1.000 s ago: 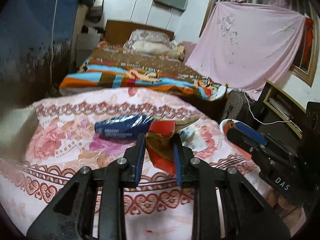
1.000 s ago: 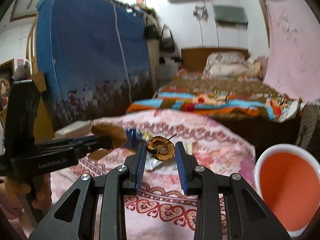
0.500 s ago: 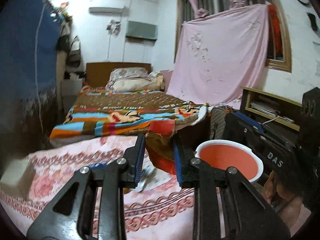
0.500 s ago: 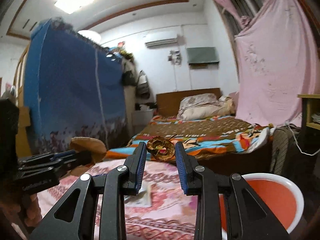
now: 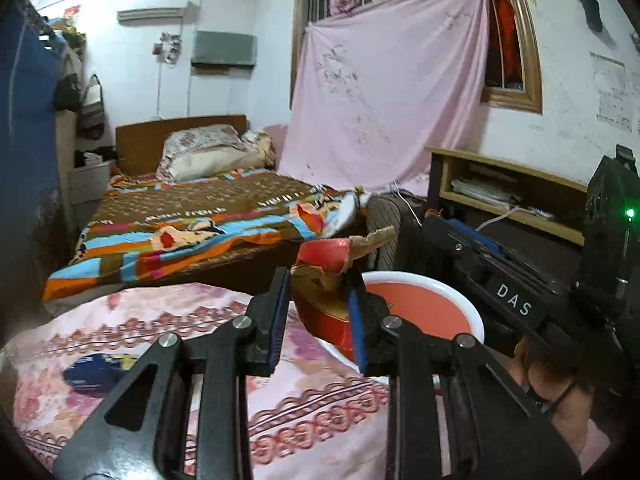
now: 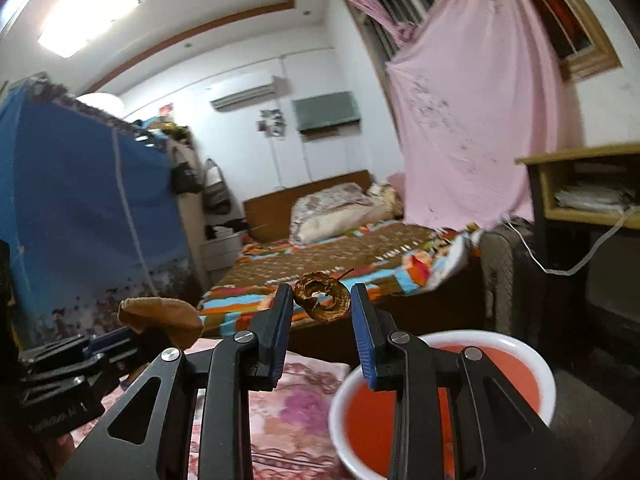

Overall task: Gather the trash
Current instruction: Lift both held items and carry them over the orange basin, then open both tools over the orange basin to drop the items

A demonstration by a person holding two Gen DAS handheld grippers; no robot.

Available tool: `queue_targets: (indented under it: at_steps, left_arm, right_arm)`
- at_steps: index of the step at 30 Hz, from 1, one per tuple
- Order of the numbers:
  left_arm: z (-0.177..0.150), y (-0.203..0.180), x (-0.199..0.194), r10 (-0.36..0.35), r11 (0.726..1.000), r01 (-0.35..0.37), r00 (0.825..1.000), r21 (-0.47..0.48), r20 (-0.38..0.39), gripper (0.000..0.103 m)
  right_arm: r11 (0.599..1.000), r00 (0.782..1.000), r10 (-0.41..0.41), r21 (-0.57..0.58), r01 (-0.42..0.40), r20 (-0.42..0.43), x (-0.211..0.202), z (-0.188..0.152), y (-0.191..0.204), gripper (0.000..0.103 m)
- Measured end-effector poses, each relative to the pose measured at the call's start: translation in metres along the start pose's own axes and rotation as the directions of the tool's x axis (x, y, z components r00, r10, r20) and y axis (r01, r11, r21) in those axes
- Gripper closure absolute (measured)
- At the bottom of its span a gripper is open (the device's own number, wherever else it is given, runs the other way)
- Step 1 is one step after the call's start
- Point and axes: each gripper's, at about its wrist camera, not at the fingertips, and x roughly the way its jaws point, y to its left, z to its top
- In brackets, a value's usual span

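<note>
Basically both grippers loaded, bin is next. Left gripper [image 5: 318, 306] clenched on a torn red card [image 5: 326, 276]: scrap stands up between the jaws, ragged top edge poking above the tips and bending off to the right, long axis roughly upright. Right gripper [image 6: 322, 306] clenched on a dried fruit peel [image 6: 323, 297], a brown curl pinched between the tips, stem sticking out upper right.

Bin [image 5: 460, 300] (white rim, red inside) sits just beyond and to the right of the left jaws, lower than the card; rim partly hidden behind the right finger. In the right wrist view the bin [image 6: 532, 356] is directly under and ahead of the jaws, slightly right, mouth facing up. So the peel looks already close to over the opening; the card is near the bin's left edge, not clearly over it. Judgement: right hand is nearer to a clean drop, left needs to shift right first.

Still on the pink cloth [image 5: 120, 320] left of and below the left jaws: a blue wrapper [image 5: 94, 374], not yet collected
</note>
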Motion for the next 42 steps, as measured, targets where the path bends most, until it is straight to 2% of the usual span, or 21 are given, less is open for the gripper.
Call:
queue_targets:
  at_steps: [9, 12, 17, 22, 26, 28, 31, 36, 42]
  left_arm:
    - [-0.002, -0.023, 0.049, -0.077, 0.997, 0.073, 0.988, -0.039, -0.134, 0.091]
    - [-0.003, -0.026, 0.065, -0.112, 0.992, 0.098, 0.976, -0.078, -0.188, 0.090]
    - [-0.007, -0.031, 0.093, -0.175, 0.977, 0.130, 0.939, -0.167, -0.297, 0.090]
    - [-0.007, -0.034, 0.102, -0.198, 0.969, 0.135, 0.923, -0.205, -0.329, 0.089]
    - [-0.007, -0.031, 0.105, -0.212, 0.963, 0.135, 0.914, -0.232, -0.347, 0.081]
    - [-0.008, -0.030, 0.106, -0.217, 0.960, 0.134, 0.913, -0.247, -0.345, 0.077]
    - [-0.008, -0.026, 0.103, -0.215, 0.957, 0.129, 0.916, -0.260, -0.339, 0.074]
    - [-0.008, -0.018, 0.094, -0.186, 0.959, 0.105, 0.934, -0.264, -0.304, 0.071]
    - [-0.008, -0.003, 0.074, -0.109, 0.968, 0.046, 0.962, -0.245, -0.249, 0.063]
  right_arm:
    - [0.991, 0.991, -0.096, 0.084, 0.104, -0.097, 0.010, -0.009, -0.041, 0.075]
    - [0.986, 0.985, -0.116, 0.103, 0.130, -0.129, 0.014, -0.012, -0.048, 0.075]
    - [0.981, 0.978, -0.141, 0.108, 0.159, -0.156, 0.017, -0.014, -0.055, 0.075]
    - [0.978, 0.970, -0.159, 0.105, 0.180, -0.182, 0.019, -0.017, -0.057, 0.075]
    - [0.975, 0.966, -0.168, 0.113, 0.193, -0.195, 0.019, -0.017, -0.059, 0.074]
    - [0.973, 0.965, -0.171, 0.119, 0.197, -0.199, 0.020, -0.017, -0.061, 0.073]
    - [0.973, 0.965, -0.170, 0.124, 0.197, -0.198, 0.019, -0.017, -0.062, 0.062]
    - [0.975, 0.968, -0.168, 0.112, 0.190, -0.185, 0.017, -0.015, -0.058, 0.060]
    - [0.981, 0.977, -0.155, 0.094, 0.170, -0.147, 0.014, -0.012, -0.050, 0.056]
